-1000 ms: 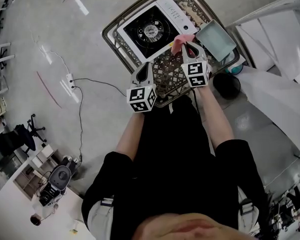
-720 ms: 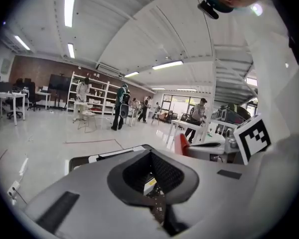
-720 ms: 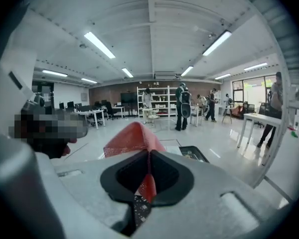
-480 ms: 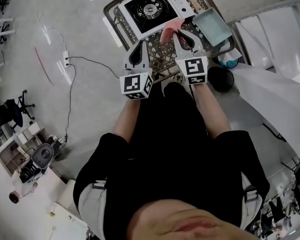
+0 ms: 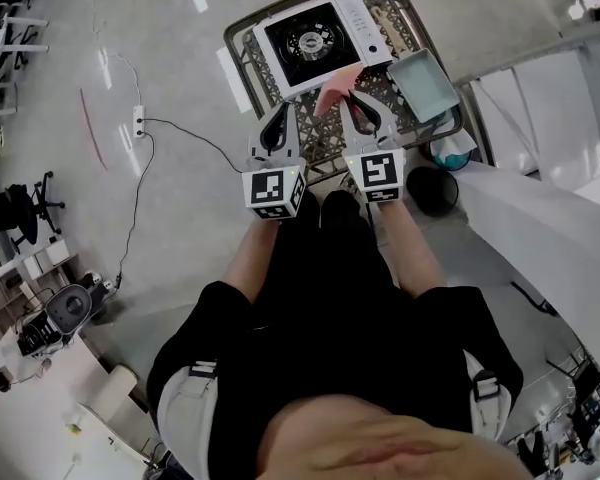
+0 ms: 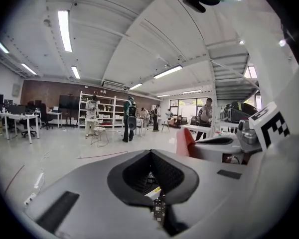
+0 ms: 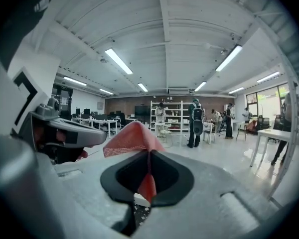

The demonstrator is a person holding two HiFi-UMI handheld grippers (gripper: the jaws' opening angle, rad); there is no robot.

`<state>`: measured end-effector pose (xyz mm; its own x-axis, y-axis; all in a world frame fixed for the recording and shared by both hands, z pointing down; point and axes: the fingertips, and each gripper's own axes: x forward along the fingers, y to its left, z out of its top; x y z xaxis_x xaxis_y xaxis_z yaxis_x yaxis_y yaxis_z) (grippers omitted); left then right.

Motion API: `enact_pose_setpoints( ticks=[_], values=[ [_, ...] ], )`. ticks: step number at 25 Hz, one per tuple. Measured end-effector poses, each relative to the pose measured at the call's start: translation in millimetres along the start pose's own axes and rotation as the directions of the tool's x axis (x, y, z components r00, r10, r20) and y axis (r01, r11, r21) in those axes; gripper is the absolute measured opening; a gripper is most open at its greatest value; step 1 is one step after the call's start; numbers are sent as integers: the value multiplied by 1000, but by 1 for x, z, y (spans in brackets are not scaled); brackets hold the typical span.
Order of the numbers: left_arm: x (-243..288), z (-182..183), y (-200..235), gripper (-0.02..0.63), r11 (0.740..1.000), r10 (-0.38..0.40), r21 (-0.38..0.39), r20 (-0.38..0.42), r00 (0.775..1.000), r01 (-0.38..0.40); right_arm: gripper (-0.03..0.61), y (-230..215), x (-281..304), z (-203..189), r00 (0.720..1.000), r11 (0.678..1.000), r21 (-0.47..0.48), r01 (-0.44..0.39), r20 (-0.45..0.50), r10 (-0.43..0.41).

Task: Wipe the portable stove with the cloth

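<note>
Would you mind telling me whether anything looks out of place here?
Nothing stands out: the portable stove sits flat on the lattice table, and the right claw holds the pink cloth.

At the top centre of the head view, the portable stove (image 5: pixel 315 40) fills the far left part of the bench (image 5: pixel 320 140) and a grey-blue tray (image 5: pixel 423 85) takes its right edge. Bare lattice top shows only in the near strip below them, where the left tool (image 5: pixel 278 118) and right tool (image 5: pixel 355 103) hover side by side. The pink cloth (image 5: pixel 329 93) pinched in the right tool hangs just before the stove's near edge, and left of the bench the floor (image 5: pixel 160 58) lies open but for a thin cable (image 5: pixel 175 123).
</note>
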<state>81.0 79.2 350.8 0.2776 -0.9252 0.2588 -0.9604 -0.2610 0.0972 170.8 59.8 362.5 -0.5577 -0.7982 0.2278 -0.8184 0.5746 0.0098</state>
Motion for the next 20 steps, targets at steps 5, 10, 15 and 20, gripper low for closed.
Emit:
enact_pose_setpoints(
  ticks=[5,10,15,20],
  values=[
    [-4,7,-5,-2,1000,-10,8,14,1000,10,15,-1,-6,5,1000,1000,-11,19,14,-19],
    [-20,21,-2,-2,999,-39,23,46,998,38,15,8,-18,20,997,998,-16,66,38,-66],
    [-40,36,12,-2,994,-105,-7,81,991,106,14,34,-28,33,993,993,-43,109,40,-107],
    [-71,52,20,-2,986,-165,7,109,980,165,14,67,-45,54,987,986,-53,157,55,-154]
  ],
)
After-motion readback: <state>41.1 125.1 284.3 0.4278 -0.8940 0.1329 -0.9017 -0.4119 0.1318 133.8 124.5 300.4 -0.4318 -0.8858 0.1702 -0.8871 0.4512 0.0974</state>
